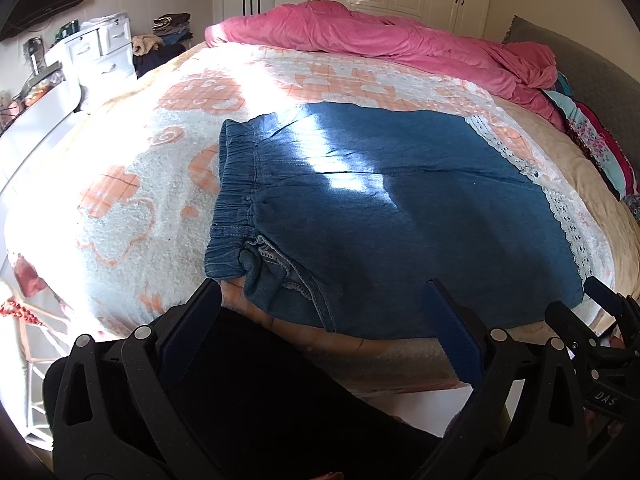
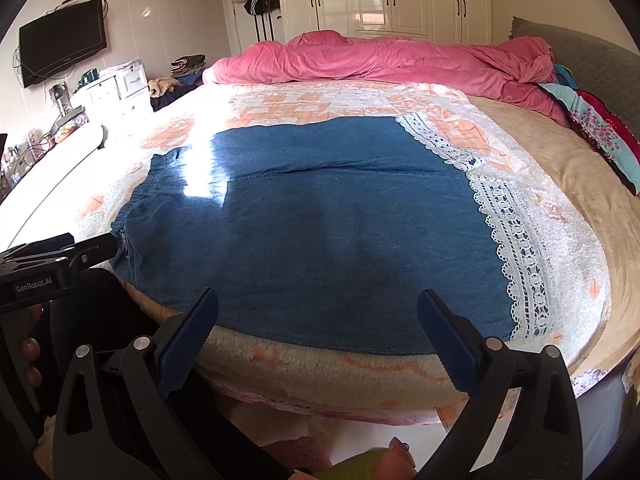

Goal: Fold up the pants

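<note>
A: Where are the pants (image 1: 380, 208)?

B: Spread flat on the bed (image 1: 132, 184), elastic waistband to the left, white lace hems to the right, sunlight across the denim.

A: And the grippers?

B: The left gripper (image 1: 324, 304) and the right gripper (image 2: 318, 312) hover at the bed's near edge, jaws spread wide, holding nothing. A pink quilt (image 2: 380, 60) lies bunched behind.

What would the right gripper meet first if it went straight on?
Probably the pants: the open right gripper points at their near edge on the blanket, with nothing between. Depth is unclear.
</note>
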